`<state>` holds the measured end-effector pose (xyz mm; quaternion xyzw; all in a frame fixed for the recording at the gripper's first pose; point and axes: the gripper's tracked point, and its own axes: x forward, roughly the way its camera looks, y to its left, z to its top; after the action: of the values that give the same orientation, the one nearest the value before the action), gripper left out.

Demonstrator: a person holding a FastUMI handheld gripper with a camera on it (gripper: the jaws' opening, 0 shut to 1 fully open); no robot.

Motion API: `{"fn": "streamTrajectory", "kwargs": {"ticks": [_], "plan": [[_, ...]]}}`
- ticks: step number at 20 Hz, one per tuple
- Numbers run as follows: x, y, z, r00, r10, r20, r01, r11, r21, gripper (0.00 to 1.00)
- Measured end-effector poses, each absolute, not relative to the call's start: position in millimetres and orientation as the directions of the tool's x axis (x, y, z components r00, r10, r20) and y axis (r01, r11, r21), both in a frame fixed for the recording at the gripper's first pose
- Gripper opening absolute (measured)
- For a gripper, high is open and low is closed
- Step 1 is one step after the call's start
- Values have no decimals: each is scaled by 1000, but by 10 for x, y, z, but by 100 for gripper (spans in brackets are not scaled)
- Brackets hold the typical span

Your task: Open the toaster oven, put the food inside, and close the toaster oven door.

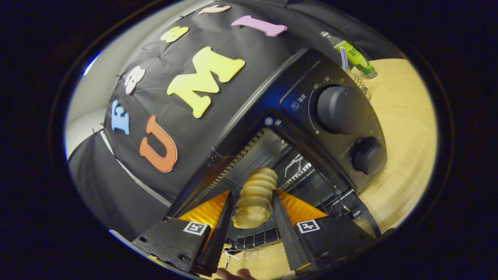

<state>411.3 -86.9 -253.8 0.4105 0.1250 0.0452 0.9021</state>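
At the mouth of the open toaster oven (311, 128), the gripper (253, 210) pinches a ridged, croissant-like pastry (255, 198) between both fingers, its far end reaching over the wire rack (256, 233) inside the cavity. Judged light, soft and easily crushed, the pastry calls for modest pressure across its thick middle, where it is held now. Its flaky ridges may crumble. A bottle (356, 56) stands on the table (404, 128) beyond the oven.

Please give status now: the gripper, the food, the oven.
Gripper shut on ridged tan bread roll. Roll at mouth of black toaster oven, door open, over the wire rack. Nothing blocking.
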Motion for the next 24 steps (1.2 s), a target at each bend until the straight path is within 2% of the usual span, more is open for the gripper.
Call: {"fn": "streamTrajectory", "kwargs": {"ticks": [5,8,17,21,24], "plan": [[3997,-691,-2541,959,193,-206,11,704,710,93],[3868,-655,-2569,958,188,-217,9,734,679,99],[3345,-620,-2514,953,182,-244,15,772,636,100],[3103,-553,-2555,931,182,-317,-5,874,486,100],[2929,-554,-2645,922,121,-367,13,940,342,100]]}}
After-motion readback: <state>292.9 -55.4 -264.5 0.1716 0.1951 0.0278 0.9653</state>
